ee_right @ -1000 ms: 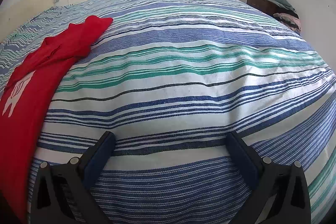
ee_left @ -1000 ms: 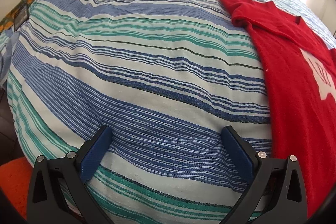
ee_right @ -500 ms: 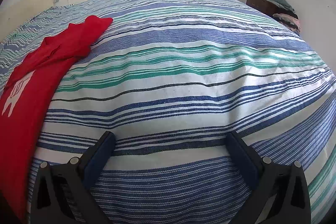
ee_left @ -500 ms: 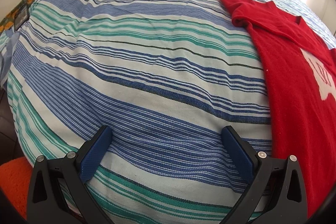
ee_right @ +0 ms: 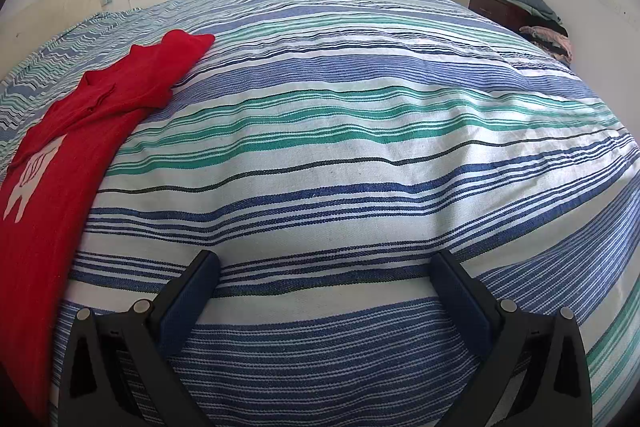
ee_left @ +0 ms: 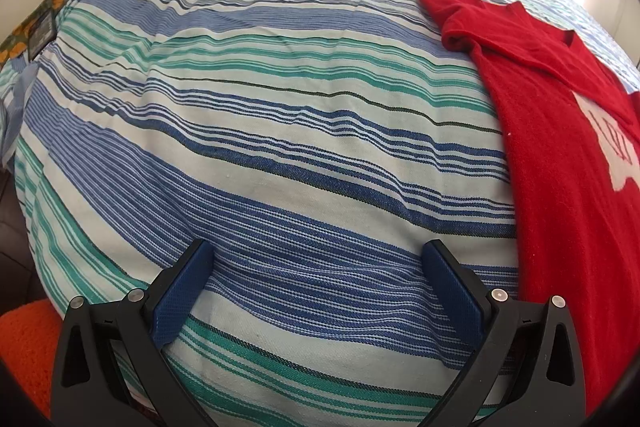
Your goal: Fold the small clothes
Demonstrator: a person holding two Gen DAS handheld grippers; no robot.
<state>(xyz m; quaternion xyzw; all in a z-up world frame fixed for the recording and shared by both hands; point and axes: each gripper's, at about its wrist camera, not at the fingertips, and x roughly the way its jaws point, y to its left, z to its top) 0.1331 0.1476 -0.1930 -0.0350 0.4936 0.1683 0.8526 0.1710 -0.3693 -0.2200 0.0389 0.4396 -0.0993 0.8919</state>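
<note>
Claws (ee_left: 318,259) (ee_right: 326,269) gape over striped bedspread (ee_right: 360,131) beside red shirt (ee_left: 560,147).

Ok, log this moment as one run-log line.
stage: before first grasp | left gripper: open | right gripper: open | red shirt: unfolded on striped bedspread

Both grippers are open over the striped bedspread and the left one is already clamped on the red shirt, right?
Not quite. The left gripper holds nothing: in the left wrist view the red shirt lies off to its side. Both grippers, the right gripper included, are open over the striped bedspread.
</note>
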